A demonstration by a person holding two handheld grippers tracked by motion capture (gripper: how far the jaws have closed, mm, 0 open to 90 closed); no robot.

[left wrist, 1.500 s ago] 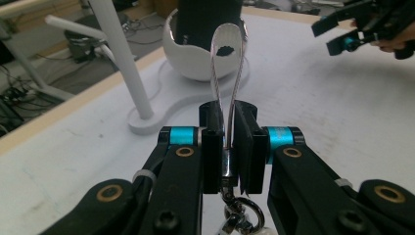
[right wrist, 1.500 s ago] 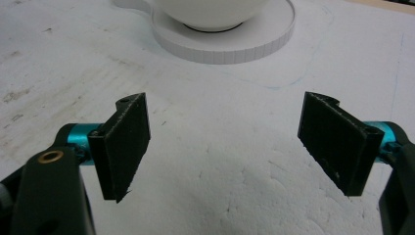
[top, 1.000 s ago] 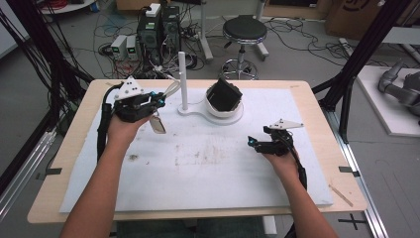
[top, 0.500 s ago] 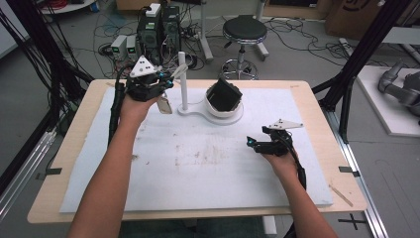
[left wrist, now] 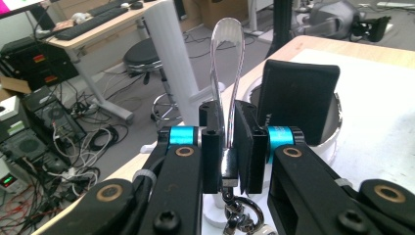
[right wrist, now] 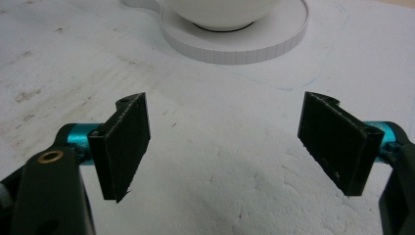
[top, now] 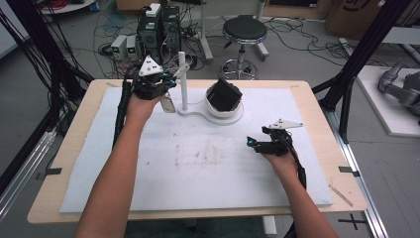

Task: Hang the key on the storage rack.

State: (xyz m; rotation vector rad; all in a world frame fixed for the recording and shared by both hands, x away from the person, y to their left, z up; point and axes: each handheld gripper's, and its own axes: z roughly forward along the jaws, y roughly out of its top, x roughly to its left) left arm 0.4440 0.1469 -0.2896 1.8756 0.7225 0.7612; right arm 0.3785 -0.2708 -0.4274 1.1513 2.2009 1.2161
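While the left tool [left wrist: 226,147] is raised over the far left part of the counter [top: 317,104], its two black jaws are closed tightly on a clear plastic strap loop [left wrist: 226,63] with a small metal ring and clasp [left wrist: 237,213] at its lower end. In the left gripper view the loop stands up straight between the jaws, so its long axis goes along the jaws, with the rounded end away from the hand and the metal ring hanging below, near the palm side. In the high view a pale tag [top: 167,103] hangs under this tool, just beside the thin white upright post [top: 183,82] of a white stand [top: 198,112]. The post rises just beyond the loop, a little to its left in the left gripper view, and I cannot tell if they touch. To the right of the post, on the round part of the same stand, sits a white bowl [top: 233,110] that carries a black square pad [top: 224,94], tilted; this pad is close behind the closed jaws. The right tool [top: 258,144] rests low over the white foam mat [top: 148,188], well apart from the loop, with its jaws spread wide and nothing between them. In the right gripper view the round white base [right wrist: 274,41] lies ahead of these jaws.
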